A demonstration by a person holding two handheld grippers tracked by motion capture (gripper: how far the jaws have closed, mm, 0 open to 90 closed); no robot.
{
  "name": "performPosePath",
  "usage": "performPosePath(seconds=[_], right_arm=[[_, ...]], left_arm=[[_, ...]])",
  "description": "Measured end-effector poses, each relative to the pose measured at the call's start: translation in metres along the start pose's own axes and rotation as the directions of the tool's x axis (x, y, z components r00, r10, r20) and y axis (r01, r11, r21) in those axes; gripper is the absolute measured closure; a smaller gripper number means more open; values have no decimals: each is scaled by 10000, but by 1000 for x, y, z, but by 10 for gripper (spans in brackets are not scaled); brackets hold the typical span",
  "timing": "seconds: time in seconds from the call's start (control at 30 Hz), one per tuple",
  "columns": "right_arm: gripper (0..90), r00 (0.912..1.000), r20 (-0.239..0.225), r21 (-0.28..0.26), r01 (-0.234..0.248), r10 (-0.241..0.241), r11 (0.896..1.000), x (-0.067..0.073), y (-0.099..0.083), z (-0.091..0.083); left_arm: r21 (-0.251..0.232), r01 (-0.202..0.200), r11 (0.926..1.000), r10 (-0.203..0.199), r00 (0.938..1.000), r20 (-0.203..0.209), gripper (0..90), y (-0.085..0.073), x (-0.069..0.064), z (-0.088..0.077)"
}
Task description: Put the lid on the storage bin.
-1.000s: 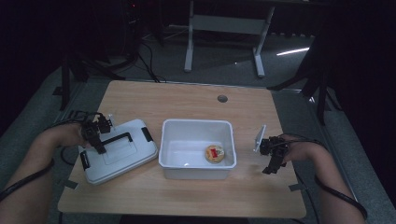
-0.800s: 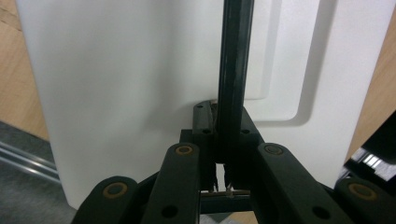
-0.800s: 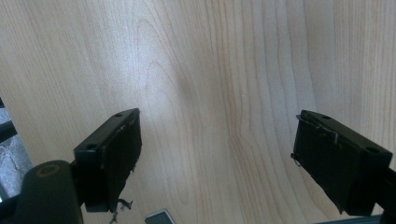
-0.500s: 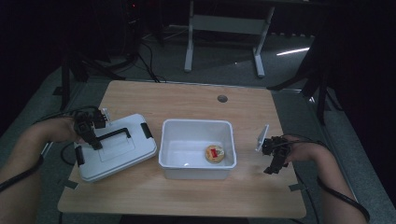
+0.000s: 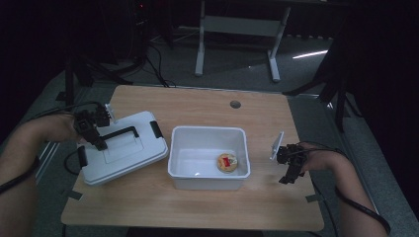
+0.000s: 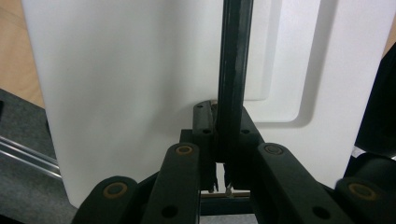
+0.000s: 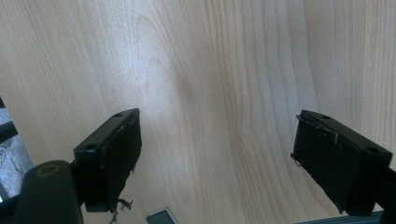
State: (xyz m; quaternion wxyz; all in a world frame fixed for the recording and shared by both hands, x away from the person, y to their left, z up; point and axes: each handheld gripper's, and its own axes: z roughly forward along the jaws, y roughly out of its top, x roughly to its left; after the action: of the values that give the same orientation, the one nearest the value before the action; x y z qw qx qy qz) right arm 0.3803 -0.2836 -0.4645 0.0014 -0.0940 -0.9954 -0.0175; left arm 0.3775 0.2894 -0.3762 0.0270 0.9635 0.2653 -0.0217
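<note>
A white box lid (image 5: 126,150) with a black handle (image 5: 120,133) hangs tilted over the left part of the wooden table (image 5: 197,207). My left gripper (image 5: 100,144) is shut on that handle. In the left gripper view the handle bar (image 6: 232,70) runs up from between the closed jaws across the lid's white face (image 6: 116,93). An open white bin (image 5: 207,132) stands mid-table with a round tan item with a red spot (image 5: 227,163) inside. My right gripper (image 5: 290,176) hovers right of the bin. Its jaws (image 7: 224,158) are open over bare wood (image 7: 210,65).
A round cable hole (image 5: 235,104) sits near the table's far edge. Grey tape marks (image 5: 74,194) lie at the table's near corners. A metal stand (image 5: 237,29) and dark floor lie beyond the table.
My left hand has risen and carried the lid up by its handle, with its near end now off the table. The right hand and the bin have not moved.
</note>
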Motion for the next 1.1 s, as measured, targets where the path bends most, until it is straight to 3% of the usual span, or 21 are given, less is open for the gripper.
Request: performPosePath(seconds=[0.47, 0.8, 0.9, 1.1], right_arm=[[149, 10000, -3, 23, 41, -41, 10000, 1, -1, 1], [149, 10000, -7, 53, 59, -59, 10000, 2, 1, 1], [149, 10000, 3, 66, 76, -76, 9999, 2, 1, 1], [149, 10000, -17, 17, 76, -76, 10000, 2, 0, 1]], left_arm=[[-29, -503, 9987, 501, 9978, -442, 835, 17, -12, -28], [-20, -1322, 9912, 1320, 9903, -438, 835, 52, -25, -37], [-21, -1343, 9909, 1341, 9901, -421, 835, 56, -25, -38], [115, -1852, 9826, 1855, 9819, -372, 835, 88, -35, -36]])
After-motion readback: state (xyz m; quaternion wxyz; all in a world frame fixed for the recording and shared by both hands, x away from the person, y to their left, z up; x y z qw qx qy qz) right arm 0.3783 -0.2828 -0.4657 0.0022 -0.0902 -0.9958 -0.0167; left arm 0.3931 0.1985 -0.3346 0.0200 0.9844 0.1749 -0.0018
